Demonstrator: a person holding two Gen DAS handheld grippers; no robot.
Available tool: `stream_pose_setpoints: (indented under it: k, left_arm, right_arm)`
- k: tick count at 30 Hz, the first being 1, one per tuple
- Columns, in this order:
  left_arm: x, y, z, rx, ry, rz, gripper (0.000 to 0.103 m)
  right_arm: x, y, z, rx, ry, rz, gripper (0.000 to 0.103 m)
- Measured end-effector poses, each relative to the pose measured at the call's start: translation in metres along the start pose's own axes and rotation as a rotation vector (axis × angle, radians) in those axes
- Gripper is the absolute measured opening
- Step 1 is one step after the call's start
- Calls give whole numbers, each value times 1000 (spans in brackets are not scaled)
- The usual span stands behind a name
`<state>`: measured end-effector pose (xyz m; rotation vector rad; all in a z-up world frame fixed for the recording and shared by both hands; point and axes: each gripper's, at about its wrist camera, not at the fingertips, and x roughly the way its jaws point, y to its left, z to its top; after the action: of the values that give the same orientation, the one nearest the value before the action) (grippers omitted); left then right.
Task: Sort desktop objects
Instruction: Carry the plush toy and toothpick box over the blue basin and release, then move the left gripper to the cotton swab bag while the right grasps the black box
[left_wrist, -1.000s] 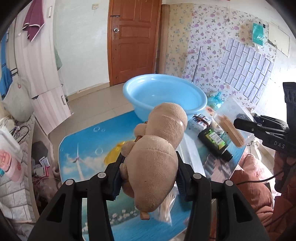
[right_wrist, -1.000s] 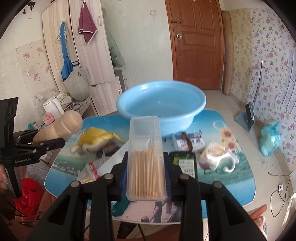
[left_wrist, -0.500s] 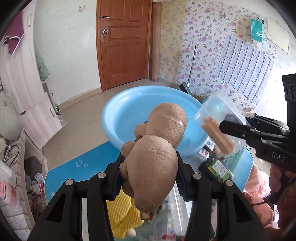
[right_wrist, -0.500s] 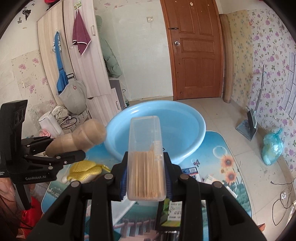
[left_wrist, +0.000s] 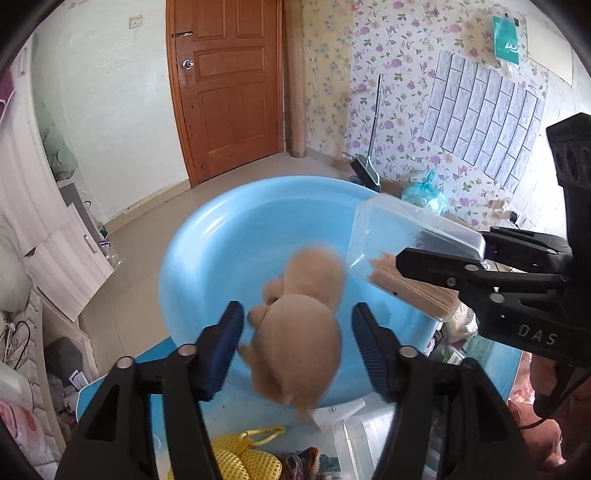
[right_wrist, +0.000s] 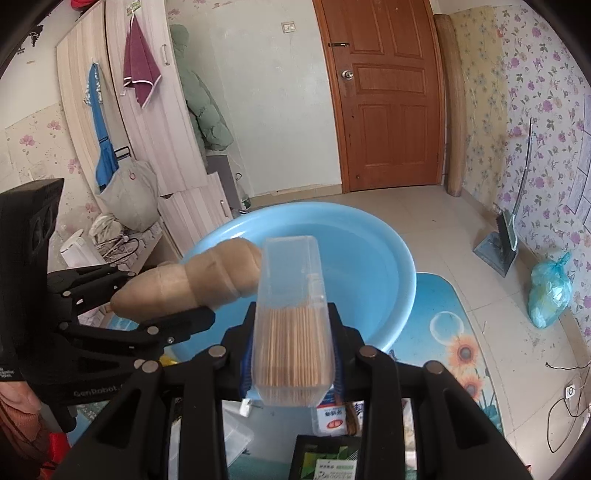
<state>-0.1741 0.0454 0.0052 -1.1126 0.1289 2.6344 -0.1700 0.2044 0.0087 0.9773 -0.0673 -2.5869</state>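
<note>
A tan plush toy (left_wrist: 299, 343) hangs blurred over the light blue basin (left_wrist: 221, 251), between the jaws of my left gripper (left_wrist: 297, 308). Those jaws are opening, and a gap shows on each side between the blue pads and the plush. In the right wrist view the plush (right_wrist: 207, 284) sticks out of the left gripper (right_wrist: 155, 295) over the basin's (right_wrist: 384, 273) near rim. My right gripper (right_wrist: 291, 317) is shut on a clear toothpick box (right_wrist: 291, 332) held above the basin. The left wrist view shows this box (left_wrist: 399, 240) and the right gripper (left_wrist: 443, 247) at the right.
Under the grippers on the blue printed table (right_wrist: 450, 332) lie a yellow mesh item (left_wrist: 240, 458), a clear plastic container (left_wrist: 362, 435), a white medicine box (right_wrist: 332, 421) and a dark green packet (right_wrist: 332, 461). A blue bag (right_wrist: 550, 291) and a dustpan stand on the floor.
Both grippers have moved forward from the table's clutter to above the basin. The left jaws have spread away from the plush, which now looks blurred and loose.
</note>
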Motion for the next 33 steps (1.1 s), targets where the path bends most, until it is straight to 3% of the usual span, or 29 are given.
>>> stream_pose_setpoints:
  k: [12,23,33]
  left_arm:
    - [-13,7,-18,-23,4,12,70]
    - [-37,13,-56,-77,26,36,73]
    - [-64,9,-95,-119,28,51,74]
  right_arm:
    - [20,-2,-4,24,55,13,33]
    - [-6,4,-19,34,42,-14,35]
    - [-40,4,-54,56,57,-46,35]
